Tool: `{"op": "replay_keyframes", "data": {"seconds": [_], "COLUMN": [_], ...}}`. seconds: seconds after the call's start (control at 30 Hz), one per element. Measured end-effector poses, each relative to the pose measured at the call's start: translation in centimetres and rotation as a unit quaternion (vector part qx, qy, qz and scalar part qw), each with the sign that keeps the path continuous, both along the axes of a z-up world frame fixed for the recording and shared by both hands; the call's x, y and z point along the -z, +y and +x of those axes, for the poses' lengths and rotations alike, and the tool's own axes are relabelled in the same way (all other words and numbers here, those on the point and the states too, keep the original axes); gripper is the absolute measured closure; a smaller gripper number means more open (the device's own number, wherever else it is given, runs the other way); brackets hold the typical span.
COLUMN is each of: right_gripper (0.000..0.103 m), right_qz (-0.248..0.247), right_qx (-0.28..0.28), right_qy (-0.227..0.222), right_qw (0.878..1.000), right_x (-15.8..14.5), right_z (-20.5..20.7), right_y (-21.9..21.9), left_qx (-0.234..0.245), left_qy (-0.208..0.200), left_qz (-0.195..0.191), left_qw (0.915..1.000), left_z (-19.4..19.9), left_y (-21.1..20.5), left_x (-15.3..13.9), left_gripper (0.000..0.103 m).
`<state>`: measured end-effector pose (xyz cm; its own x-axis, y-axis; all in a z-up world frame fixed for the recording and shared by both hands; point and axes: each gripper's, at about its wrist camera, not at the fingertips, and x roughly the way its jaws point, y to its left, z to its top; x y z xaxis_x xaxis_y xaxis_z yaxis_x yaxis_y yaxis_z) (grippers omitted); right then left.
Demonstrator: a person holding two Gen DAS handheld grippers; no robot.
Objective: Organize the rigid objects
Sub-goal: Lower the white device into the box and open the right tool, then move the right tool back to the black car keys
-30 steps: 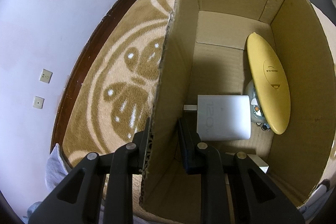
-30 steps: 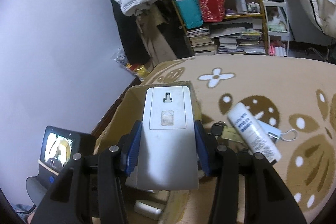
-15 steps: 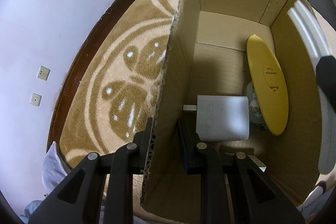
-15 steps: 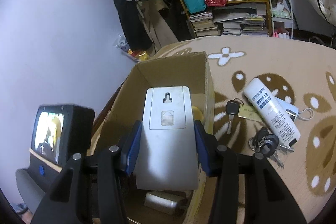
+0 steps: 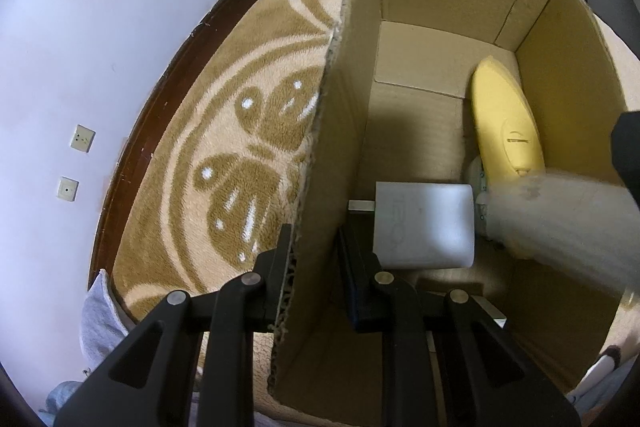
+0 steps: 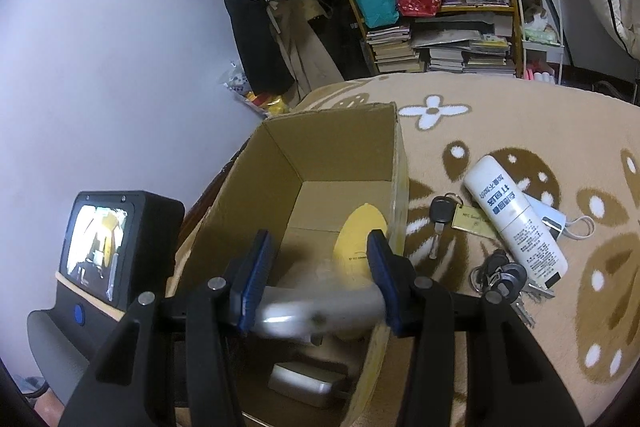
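Blurred grey device crosswise between right tongs, over cardboard box.

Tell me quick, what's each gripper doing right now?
Left gripper: shut on the cardboard box wall.
Right gripper: over the box; a blurred white device sits between its fingers, grip unclear.

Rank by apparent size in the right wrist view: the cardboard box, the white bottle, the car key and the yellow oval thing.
1. cardboard box
2. white bottle
3. yellow oval thing, partly hidden and deeper in the box, so its place against the bottle is unsure
4. car key
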<state>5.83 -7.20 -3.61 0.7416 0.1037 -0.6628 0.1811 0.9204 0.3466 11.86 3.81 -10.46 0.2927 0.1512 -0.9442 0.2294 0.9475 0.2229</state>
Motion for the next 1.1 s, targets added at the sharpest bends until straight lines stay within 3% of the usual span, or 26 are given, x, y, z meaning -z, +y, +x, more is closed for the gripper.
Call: {"op": "replay_keyframes", "data": {"seconds": [0.23,0.57,0.8,0.93,1.1], "right_gripper": [0.049,0.012,0.012,0.012,0.012], "right_qz": [-0.052,-0.077,-0.09,-0.086,-0.072], "right_qx": [-0.002,0.05,0.063,0.064,0.057], "right_qy": [-0.015,-0.02,-0.004,0.006,0.015], "right_qw": [0.999,0.996,0.994,0.994,0.996], "right_x": [-1.9,-2.8,-1.6,-0.3,1.8], "right_z": [-0.6,-1.1,-0.5,-0.2,-0.4], "right_y": [-0.5,-5.2,-8.8,-9.8,-10.1], "left_qx": [0.001,0.0,-0.001,-0.018,-0.016], "left_qy": [0.0,0.002,0.007,0.012,0.012], "left_qz": [0.0,0.001,0.002,-0.017,-0.011], "left_qw": [1.0,1.0,1.0,0.9996,0.9997], "left_z": [0.0,0.1,0.4,0.7,0.8], "left_y": [0.1,-0.1,-0.1,0.4,0.2], "left_x": [0.0,0.1,0.1,0.1,0.2], "left_gripper": [0.084,0.083,0.083,0.084,0.084]}}
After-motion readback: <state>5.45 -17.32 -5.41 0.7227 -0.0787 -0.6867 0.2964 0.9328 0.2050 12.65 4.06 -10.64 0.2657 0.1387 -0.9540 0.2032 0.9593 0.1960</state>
